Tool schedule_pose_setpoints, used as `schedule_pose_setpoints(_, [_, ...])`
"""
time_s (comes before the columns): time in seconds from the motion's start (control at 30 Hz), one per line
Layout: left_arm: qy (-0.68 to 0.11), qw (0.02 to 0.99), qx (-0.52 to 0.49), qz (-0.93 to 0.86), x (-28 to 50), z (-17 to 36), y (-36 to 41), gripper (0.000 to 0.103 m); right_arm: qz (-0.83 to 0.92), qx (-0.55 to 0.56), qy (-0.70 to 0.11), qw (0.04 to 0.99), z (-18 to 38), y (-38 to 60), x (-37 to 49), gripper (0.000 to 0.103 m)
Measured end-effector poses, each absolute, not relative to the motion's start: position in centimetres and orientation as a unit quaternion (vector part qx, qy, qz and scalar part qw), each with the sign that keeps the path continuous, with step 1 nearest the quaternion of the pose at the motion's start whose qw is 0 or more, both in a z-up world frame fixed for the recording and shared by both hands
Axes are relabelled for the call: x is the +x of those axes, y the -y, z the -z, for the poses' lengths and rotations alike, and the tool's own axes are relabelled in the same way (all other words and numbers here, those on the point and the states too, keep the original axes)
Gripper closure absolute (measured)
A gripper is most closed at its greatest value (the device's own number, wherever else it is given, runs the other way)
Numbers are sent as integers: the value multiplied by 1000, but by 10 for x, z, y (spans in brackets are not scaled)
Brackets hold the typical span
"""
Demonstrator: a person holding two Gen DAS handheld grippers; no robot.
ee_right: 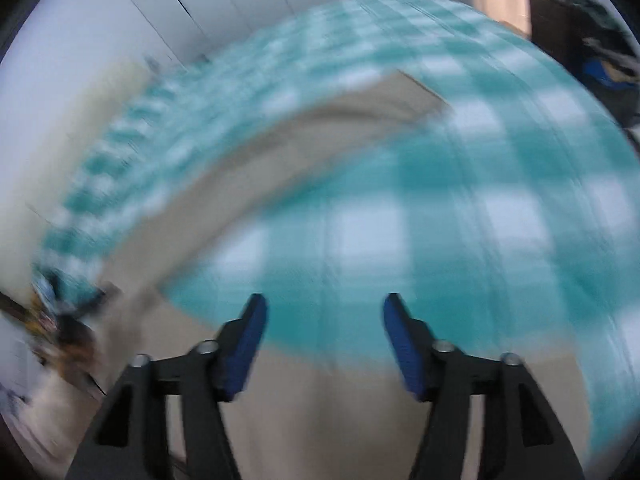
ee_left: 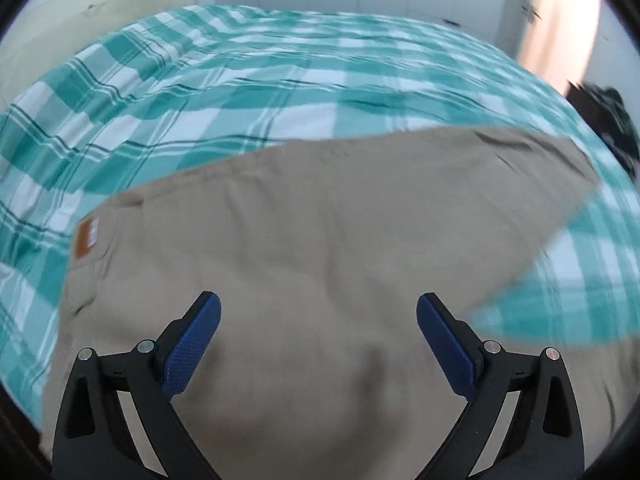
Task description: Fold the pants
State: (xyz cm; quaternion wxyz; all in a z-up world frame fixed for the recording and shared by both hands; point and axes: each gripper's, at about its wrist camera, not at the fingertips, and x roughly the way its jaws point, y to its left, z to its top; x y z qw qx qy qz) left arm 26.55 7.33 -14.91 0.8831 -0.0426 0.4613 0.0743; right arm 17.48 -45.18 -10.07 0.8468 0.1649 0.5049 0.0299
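1. The bed (ee_left: 248,92) with its green and white checked sheet fills the space ahead of both your grippers. A row of white cupboard doors (ee_right: 224,4) stands far past it.
2. The tan pants (ee_left: 320,240) lie flat on the sheet, right under and in front of your left gripper (ee_left: 318,312). One leg runs off to its right side. The waist end, with a small brown patch (ee_left: 86,238), sits ahead and to its left.
3. In the right wrist view the pants (ee_right: 256,168) curve away ahead and to the left of your right gripper (ee_right: 324,312). More tan cloth lies just below its fingers. This view is very blurry, so the edges are hard to see.
4. I think you are between folds, or just getting ready to grab. Next you need to pick an edge of the pants, go down to it, and pinch it.
5. Your left gripper is spread wide and holds nothing. It hangs over the pants and tips down at them.
6. Your right gripper is spread apart too, with nothing between its blue pads (ee_right: 245,348). It points out over the sheet.
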Motion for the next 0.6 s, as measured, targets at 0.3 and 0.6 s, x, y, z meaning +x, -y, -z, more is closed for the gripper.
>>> schedule_pose_setpoints(0.3, [-477,874,-34,-85,268,235,-82,1,87,302,-479,819,242,552,365,52])
schedule_pose_setpoints(0.6, [-465,881,-43,-79,277,241,-93,1,114,356,-403,835,239,586,417,99])
